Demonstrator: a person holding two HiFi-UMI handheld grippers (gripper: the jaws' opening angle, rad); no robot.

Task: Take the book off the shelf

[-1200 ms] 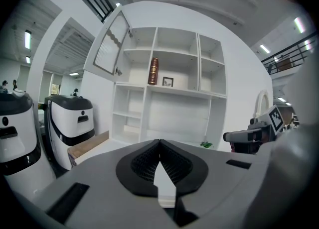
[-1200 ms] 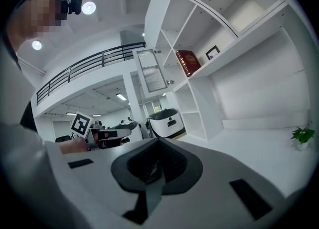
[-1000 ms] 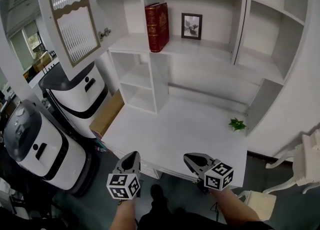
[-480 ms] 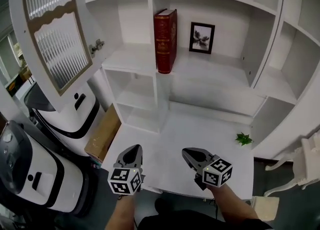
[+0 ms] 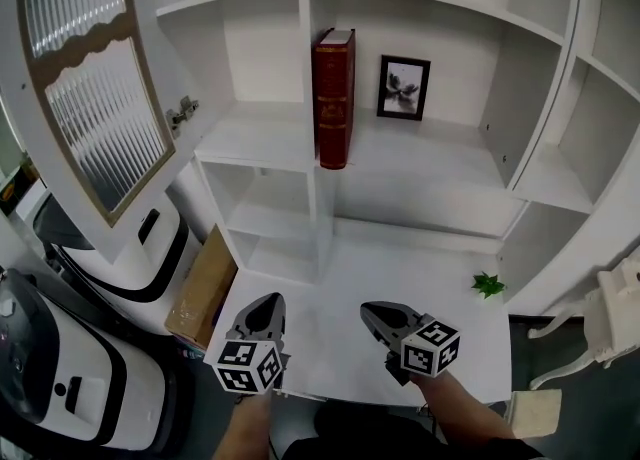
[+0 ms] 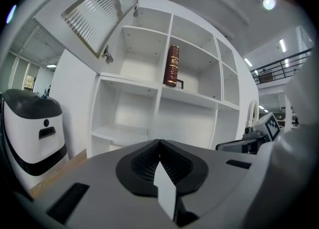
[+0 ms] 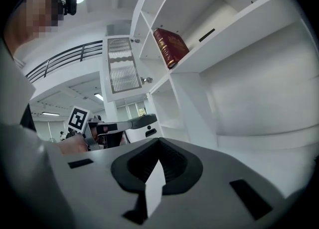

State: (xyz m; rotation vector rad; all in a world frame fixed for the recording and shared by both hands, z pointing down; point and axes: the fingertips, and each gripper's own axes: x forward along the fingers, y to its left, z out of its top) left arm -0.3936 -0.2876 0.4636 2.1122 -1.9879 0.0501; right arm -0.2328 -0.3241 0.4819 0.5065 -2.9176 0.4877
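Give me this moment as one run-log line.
phase: pre-grasp | book: upright on shelf, untouched | left gripper: shut, empty | right gripper: shut, empty

The print on the spine of the red hardback book [image 5: 333, 98] is too small for me to read in the head view, and I cannot tell what the small black-framed picture [image 5: 404, 88] beside it shows (pale shapes on dark). In my left gripper view the shelf's front edge hides the book's foot and most of that frame. The brown cardboard box [image 5: 203, 288] is partly hidden by the left edge of the white desk top [image 5: 330, 293]. The white ribbed-glass cabinet door [image 5: 90, 78] runs off the top edge, and the white chair [image 5: 618, 320] off the right.
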